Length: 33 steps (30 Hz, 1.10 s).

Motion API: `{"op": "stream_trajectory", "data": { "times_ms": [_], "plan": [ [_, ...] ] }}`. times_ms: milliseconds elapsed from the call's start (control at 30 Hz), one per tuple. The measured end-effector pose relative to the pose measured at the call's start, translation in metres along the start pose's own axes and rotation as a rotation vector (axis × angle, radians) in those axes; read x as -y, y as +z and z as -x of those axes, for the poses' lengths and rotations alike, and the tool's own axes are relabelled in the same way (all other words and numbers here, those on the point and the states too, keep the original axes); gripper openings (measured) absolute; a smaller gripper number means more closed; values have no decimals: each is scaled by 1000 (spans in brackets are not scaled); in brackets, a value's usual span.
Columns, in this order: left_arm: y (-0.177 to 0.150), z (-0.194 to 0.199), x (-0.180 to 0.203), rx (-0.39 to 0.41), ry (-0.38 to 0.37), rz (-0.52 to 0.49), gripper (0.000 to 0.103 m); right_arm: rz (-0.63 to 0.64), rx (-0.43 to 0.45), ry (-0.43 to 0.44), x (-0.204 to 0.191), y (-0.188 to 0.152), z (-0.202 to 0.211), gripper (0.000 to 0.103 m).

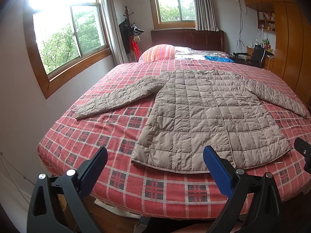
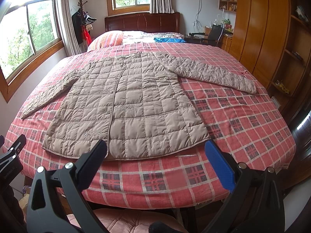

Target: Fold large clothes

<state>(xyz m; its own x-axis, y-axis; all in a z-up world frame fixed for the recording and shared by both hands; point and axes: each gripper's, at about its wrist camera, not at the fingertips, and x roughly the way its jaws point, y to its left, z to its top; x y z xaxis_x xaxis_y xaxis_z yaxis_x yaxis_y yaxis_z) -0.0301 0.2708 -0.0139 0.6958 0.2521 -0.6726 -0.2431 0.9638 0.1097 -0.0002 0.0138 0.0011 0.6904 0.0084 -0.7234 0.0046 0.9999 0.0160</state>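
Observation:
A beige quilted jacket (image 1: pixel 204 116) lies flat and face up on the red plaid bed (image 1: pixel 87 136), both sleeves spread out to the sides and its hem toward me. In the right wrist view the same jacket (image 2: pixel 132 104) fills the middle of the bed (image 2: pixel 243 116). My left gripper (image 1: pixel 155 167) hangs open above the foot of the bed, just short of the hem, holding nothing. My right gripper (image 2: pixel 157 159) is likewise open over the hem's right half, its blue pads (image 2: pixel 219 167) empty. The other gripper's black body shows at the right edge (image 1: pixel 303 153) and at the left edge (image 2: pixel 11 155).
A striped pillow (image 1: pixel 159 52) and a blue cloth (image 1: pixel 217 58) lie near the dark headboard (image 1: pixel 186 38). Windows line the left wall. A coat stand (image 1: pixel 130 31) is in the corner. Wooden wardrobes (image 2: pixel 258 29) and a desk with a chair (image 2: pixel 213 33) stand close along the bed's right side.

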Motion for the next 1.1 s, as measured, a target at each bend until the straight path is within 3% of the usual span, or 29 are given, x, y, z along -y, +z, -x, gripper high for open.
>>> {"op": "stream_trajectory", "data": {
  "times_ms": [600, 833, 867, 900, 933, 1100],
  "plan": [
    [0, -2, 0, -5, -2, 2, 99, -1, 0, 2, 0, 0, 0, 100],
    [1, -13, 1, -38, -67, 12, 98, -33, -49, 42, 1, 1, -11, 100],
    [1, -16, 1, -44, -102, 18, 99, 25, -75, -84, -4, 5, -12, 100],
    [1, -17, 3, -51, -121, 19, 99, 25, -83, -81, -9, 8, -8, 100],
    [2, -21, 5, -63, -135, 15, 99, -33, -87, 57, 5, 6, -24, 100],
    [16, -46, 22, -70, -181, -12, 99, -115, -130, 109, 50, 32, -52, 100]
  ]
}}
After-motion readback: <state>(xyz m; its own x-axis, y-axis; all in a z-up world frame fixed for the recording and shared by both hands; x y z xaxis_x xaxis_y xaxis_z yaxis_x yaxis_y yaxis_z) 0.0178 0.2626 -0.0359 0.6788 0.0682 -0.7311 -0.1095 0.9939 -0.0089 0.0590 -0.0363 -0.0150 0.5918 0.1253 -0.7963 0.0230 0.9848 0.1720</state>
